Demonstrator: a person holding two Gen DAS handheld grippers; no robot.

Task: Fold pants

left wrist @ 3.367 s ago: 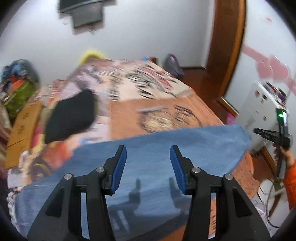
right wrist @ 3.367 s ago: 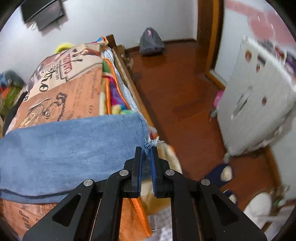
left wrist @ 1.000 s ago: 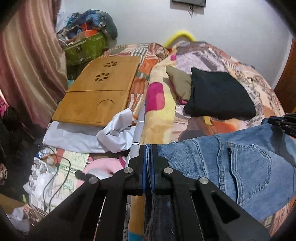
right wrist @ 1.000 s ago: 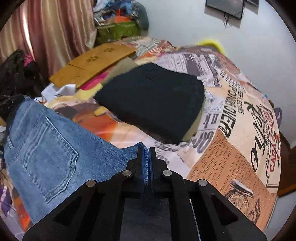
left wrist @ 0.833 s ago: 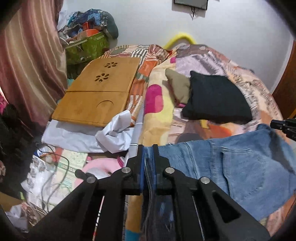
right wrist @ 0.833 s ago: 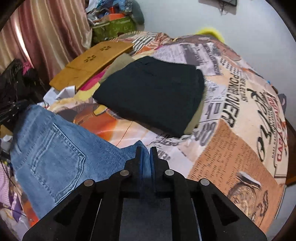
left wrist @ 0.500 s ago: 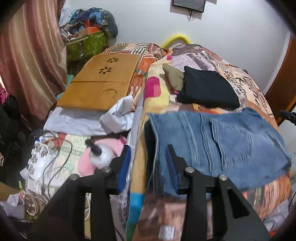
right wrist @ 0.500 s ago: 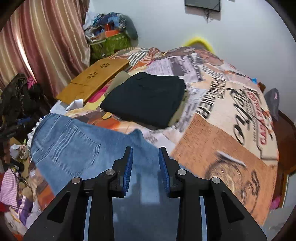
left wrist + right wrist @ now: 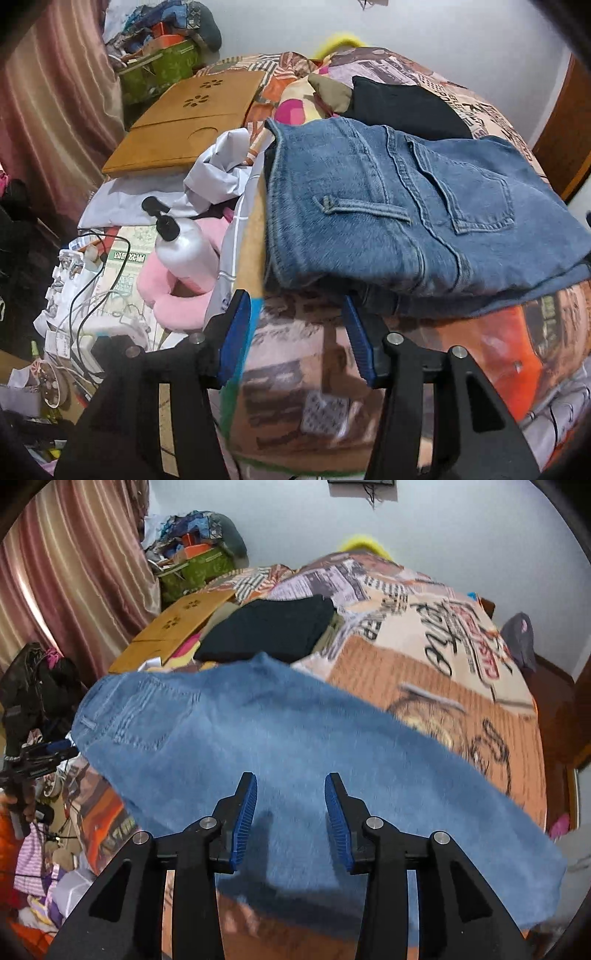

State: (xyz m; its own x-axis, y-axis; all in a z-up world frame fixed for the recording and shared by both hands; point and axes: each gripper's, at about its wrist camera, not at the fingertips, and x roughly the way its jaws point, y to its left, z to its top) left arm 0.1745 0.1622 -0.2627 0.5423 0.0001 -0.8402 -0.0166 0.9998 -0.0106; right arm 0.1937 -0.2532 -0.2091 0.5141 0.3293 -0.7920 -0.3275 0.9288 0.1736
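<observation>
A: What are the jeans [image 9: 388,206] like?
B: Blue denim, folded over, back pocket and belt loop up, lying across the near edge of the bed [image 9: 443,635] in front of folded black clothes [image 9: 269,627].
A: The hand-held grippers?
B: The left hand-held gripper [image 9: 297,338] and right hand-held gripper [image 9: 290,818] are both released and widening, blue ribbed pads gripping nothing; the right one hangs above the denim.
A: Anything unclear?
B: The bedcover's newspaper print is blurred; I can't read it. A wooden tray [image 9: 192,122] and pump bottle [image 9: 184,247] lie beside the bed.
</observation>
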